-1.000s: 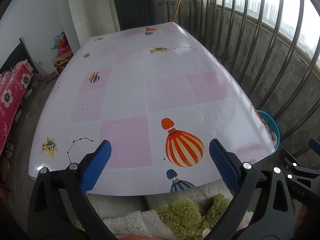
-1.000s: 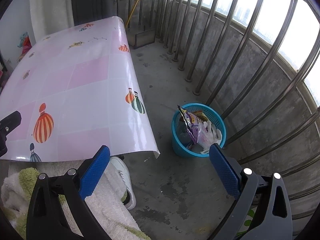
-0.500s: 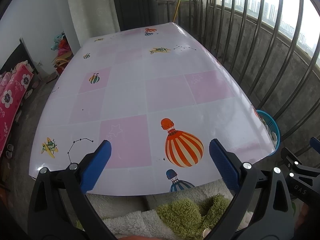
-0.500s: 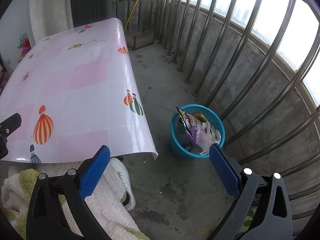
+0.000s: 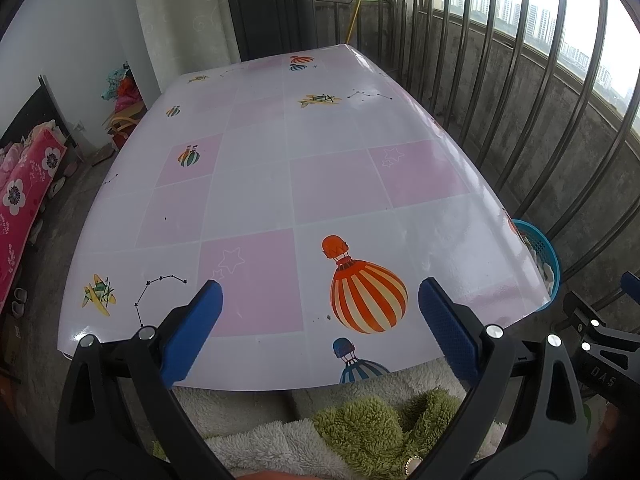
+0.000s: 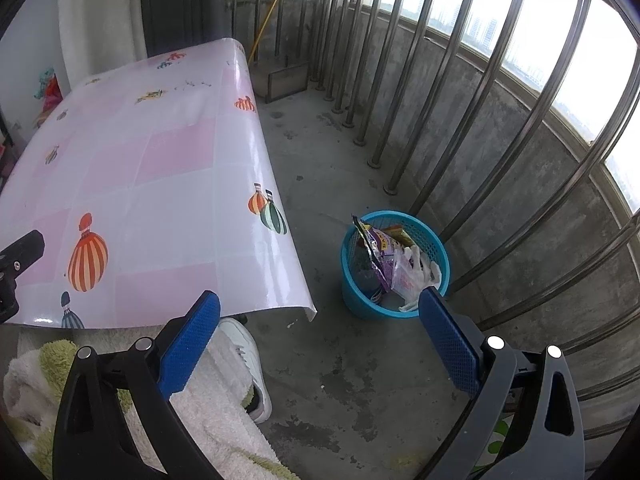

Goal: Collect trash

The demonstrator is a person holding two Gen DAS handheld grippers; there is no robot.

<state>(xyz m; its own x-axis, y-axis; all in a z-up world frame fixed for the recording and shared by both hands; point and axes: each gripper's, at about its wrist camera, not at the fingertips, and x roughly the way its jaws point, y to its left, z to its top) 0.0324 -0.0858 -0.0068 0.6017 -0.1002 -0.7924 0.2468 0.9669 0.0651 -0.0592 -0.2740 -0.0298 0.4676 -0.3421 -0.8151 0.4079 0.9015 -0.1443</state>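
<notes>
Ahead of right gripper (image 6: 319,334): blue basket (image 6: 362,300), wrappers held inside; jaws spread, empty.
Left gripper (image 5: 320,320): spread, held over table (image 5: 280,184).

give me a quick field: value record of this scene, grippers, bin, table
left gripper: open, holds nothing, over the near table edge
right gripper: open, holds nothing, above the floor beside the bin
blue trash basket: upright on the concrete floor, right of the table
basket contents: purple snack wrapper, clear plastic bag
table: balloon-print cover, no trash visible

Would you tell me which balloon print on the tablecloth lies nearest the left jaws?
The big orange-and-cream striped balloon, lying between the open jaws; the small blue balloon sits below it at the edge.
</notes>
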